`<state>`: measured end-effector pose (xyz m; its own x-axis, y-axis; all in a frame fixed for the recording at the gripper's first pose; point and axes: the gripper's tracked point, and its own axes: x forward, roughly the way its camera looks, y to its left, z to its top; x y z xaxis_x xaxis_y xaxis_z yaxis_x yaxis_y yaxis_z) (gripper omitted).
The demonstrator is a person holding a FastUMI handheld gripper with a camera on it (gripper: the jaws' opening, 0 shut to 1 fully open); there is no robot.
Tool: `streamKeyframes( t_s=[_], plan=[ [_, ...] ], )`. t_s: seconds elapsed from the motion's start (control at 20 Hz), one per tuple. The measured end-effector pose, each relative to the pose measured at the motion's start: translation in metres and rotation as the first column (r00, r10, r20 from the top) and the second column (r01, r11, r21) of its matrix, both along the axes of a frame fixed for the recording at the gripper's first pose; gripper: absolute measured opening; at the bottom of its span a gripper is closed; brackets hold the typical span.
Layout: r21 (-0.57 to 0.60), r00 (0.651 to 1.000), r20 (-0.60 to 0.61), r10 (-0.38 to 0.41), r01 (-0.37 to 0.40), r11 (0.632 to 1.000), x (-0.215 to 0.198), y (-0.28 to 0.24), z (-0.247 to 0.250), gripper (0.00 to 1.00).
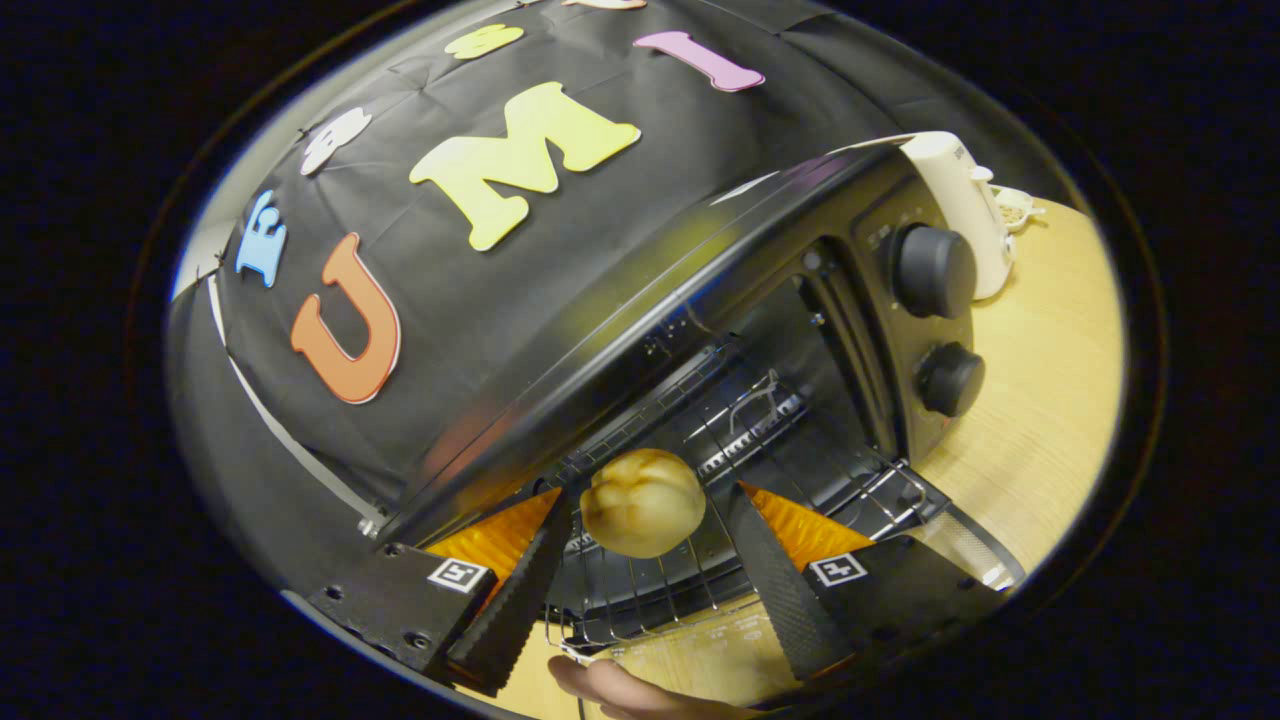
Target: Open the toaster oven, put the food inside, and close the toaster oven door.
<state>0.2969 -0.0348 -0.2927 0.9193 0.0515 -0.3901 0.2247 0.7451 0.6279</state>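
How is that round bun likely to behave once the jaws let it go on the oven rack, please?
The bun looks rounded and smooth, so it may roll on the wire rack. It seems light and soft; the gripper stands apart, not squeezing it.

A white kettle [960, 205] stands on the wooden tabletop [1040, 420], far right, with a small white cup [1015, 207] just beside it.

Toaster oven [760, 300] stood open on the tabletop [1040, 400], wire rack [700, 440] inside. Bread roll [642, 502] sat between the fingertips of the gripper [650, 530], over the rack's front. Kettle [965, 205] stood behind the oven, near the tabletop's far edge.
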Motion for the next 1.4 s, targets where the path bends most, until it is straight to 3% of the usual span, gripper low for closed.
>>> streamKeyframes(
  t_s=[0.25,0.55,0.95,1.15,1.4],
  plan=[
    [0.004,1.0,0.0,-0.008,0.008,1.0,-0.038,-0.002,0.008,1.0],
    [-0.15,0.999,0.012,0.043,-0.04,0.988,-0.085,0.005,0.023,1.0],
    [-0.423,0.995,0.046,0.088,-0.061,0.904,-0.142,0.006,0.024,1.0],
    [-0.452,0.985,-0.001,0.173,-0.154,0.878,-0.17,0.022,0.002,1.0],
    [-0.538,0.966,-0.099,0.237,-0.253,0.804,-0.199,0.03,-0.036,1.0]
  ],
)
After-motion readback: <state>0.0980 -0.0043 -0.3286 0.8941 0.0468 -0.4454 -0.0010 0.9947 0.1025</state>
